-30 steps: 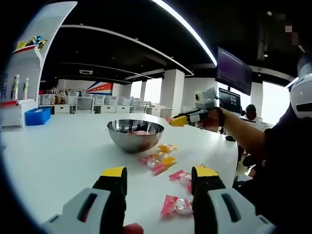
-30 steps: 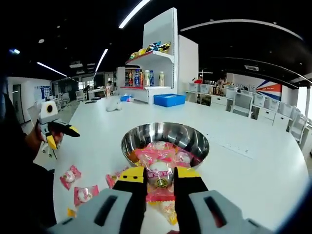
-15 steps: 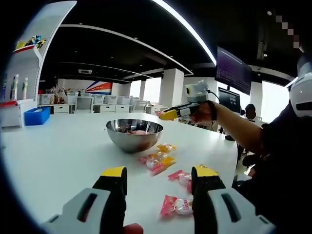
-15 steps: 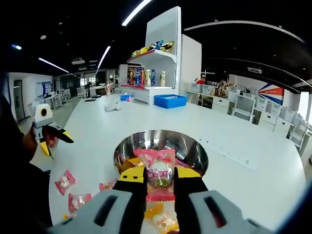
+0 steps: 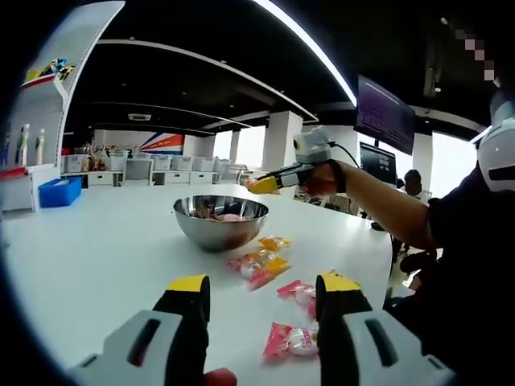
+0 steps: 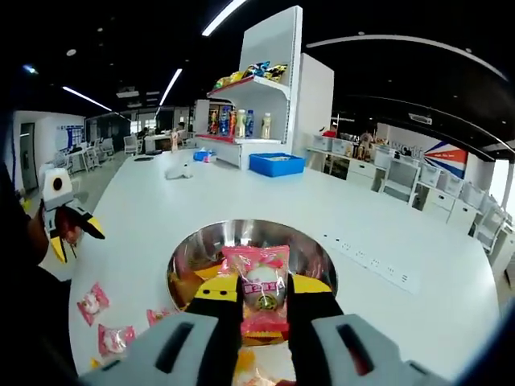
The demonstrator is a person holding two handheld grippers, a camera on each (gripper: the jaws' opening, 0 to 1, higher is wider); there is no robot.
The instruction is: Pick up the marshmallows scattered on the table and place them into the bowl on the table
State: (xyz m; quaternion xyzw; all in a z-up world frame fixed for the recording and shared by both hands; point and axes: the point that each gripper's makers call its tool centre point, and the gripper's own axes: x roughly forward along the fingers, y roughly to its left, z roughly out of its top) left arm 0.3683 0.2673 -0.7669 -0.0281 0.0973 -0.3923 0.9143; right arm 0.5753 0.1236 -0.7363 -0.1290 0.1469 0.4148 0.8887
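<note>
In the left gripper view, the left gripper [image 5: 261,310] waits wide open and empty, with marshmallows [image 5: 290,340] near the bowl [image 5: 220,222]

In the right gripper view, the right gripper [image 6: 263,301] pinches a pink marshmallow [image 6: 261,291] above the bowl [image 6: 193,253]; next it should let go

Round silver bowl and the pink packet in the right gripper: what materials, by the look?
Round silver bowl: likely polished steel; its mirror-bright wall reflects the table and ceiling lights. Pink marshmallow packet, held in the right gripper: apparently thin glossy plastic film, crinkled, with a clear window showing a white marshmallow inside.
</note>
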